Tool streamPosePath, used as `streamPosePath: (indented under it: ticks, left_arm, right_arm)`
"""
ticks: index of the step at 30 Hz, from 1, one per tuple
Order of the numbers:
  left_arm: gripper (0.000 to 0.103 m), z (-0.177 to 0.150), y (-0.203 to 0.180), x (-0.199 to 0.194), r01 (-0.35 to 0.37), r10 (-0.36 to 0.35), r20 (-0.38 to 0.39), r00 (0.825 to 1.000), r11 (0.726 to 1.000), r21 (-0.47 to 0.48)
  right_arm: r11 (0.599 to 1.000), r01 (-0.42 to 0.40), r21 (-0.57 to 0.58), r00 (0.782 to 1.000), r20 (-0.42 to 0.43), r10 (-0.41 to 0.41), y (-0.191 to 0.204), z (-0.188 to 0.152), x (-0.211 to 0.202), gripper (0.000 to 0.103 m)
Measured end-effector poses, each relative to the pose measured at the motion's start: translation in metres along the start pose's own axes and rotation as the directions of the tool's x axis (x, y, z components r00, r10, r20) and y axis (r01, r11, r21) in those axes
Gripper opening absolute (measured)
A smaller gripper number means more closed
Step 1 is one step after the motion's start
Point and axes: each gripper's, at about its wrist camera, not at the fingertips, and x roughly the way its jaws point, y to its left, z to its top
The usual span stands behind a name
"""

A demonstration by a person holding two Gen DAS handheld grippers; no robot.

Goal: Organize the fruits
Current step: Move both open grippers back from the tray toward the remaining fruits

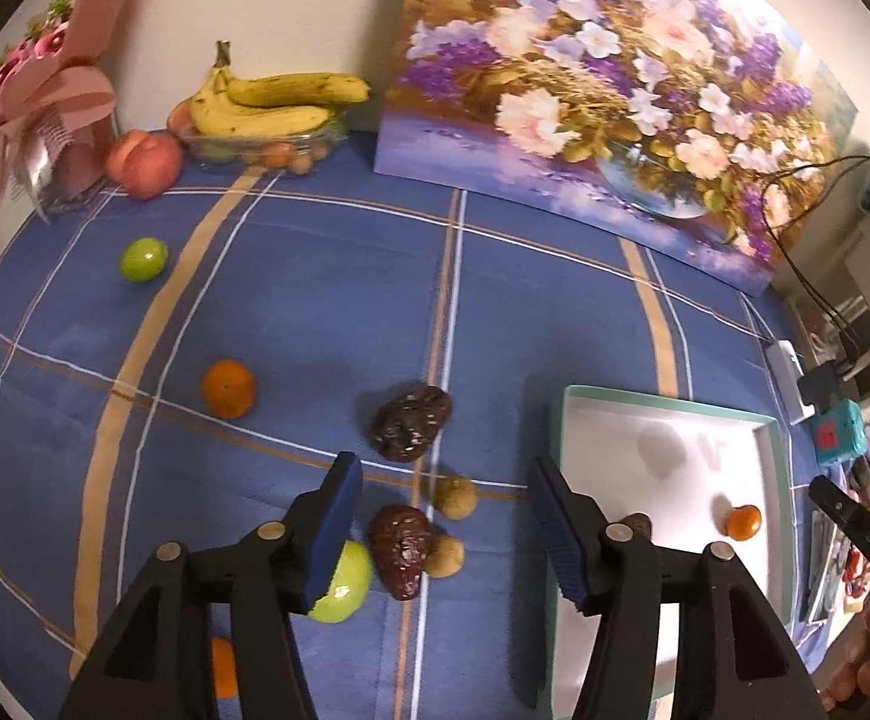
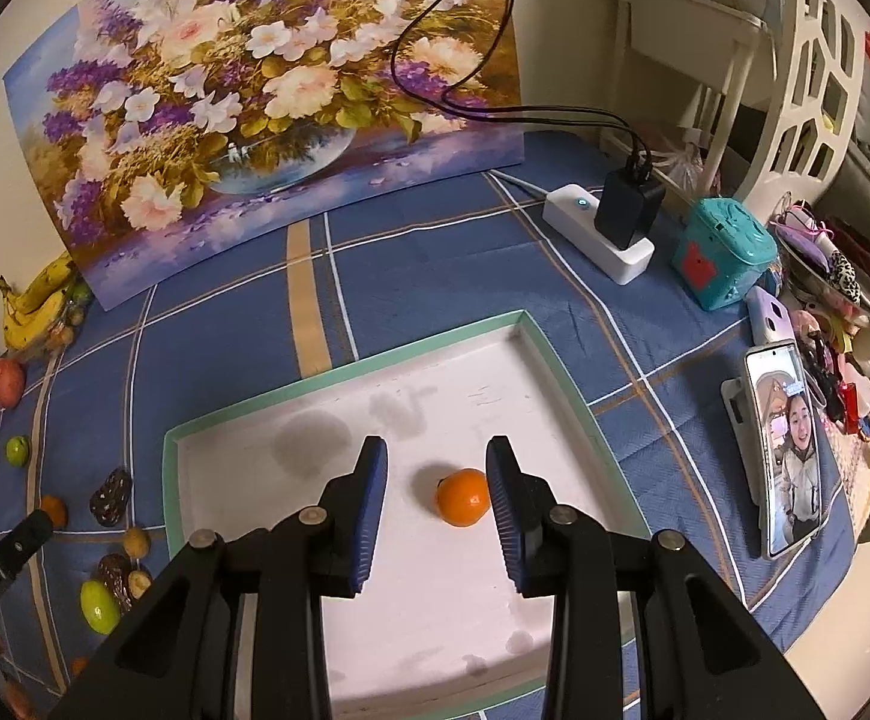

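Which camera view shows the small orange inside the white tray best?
The right wrist view shows it best: the small orange lies whole and close on the floor of the white tray, just ahead of the open right gripper. In the left wrist view it appears small and blurred near the frame's right edge.

Blue tablecloth [image 1: 315, 312] crossed with tan and white stripes, and on it a bright orange tangerine [image 1: 228, 388], a shiny lime-green fruit [image 1: 143, 260], dark brown wrinkled dates [image 1: 411, 423]. White tray [image 2: 531, 336] with a mint-green rim (grey smudges inside). Painting [image 2: 255, 90] full of purple, white and pink blossoms. Yellow bananas [image 1: 279, 99], speckled brown.
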Motion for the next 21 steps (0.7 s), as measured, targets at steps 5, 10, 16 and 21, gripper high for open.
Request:
streamPosePath:
  ticks: [5,10,16,21]
  left_arm:
    - [0.079,-0.001,-0.001,0.003,-0.037,0.037,0.004,0.999,0.999,0.015]
    - [0.091,-0.004,-0.001,0.009,-0.076,0.076,0.0,0.997,0.997,0.023]
    - [0.102,-0.004,0.001,0.011,-0.117,0.117,0.012,0.993,0.993,0.026]
    - [0.103,-0.005,0.002,0.008,-0.134,0.133,0.042,0.99,0.99,0.034]
  right_arm:
    - [1.0,-0.004,-0.013,1.0,-0.01,0.004,0.003,-0.001,0.003,0.035]
    - [1.0,0.0,-0.029,1.0,-0.027,-0.001,0.006,-0.003,0.01,0.06]
    - [0.998,0.004,-0.061,0.999,-0.039,-0.007,0.011,-0.006,0.015,0.073]
    - [0.996,-0.003,-0.092,0.999,-0.034,0.0,0.016,-0.008,0.017,0.091]
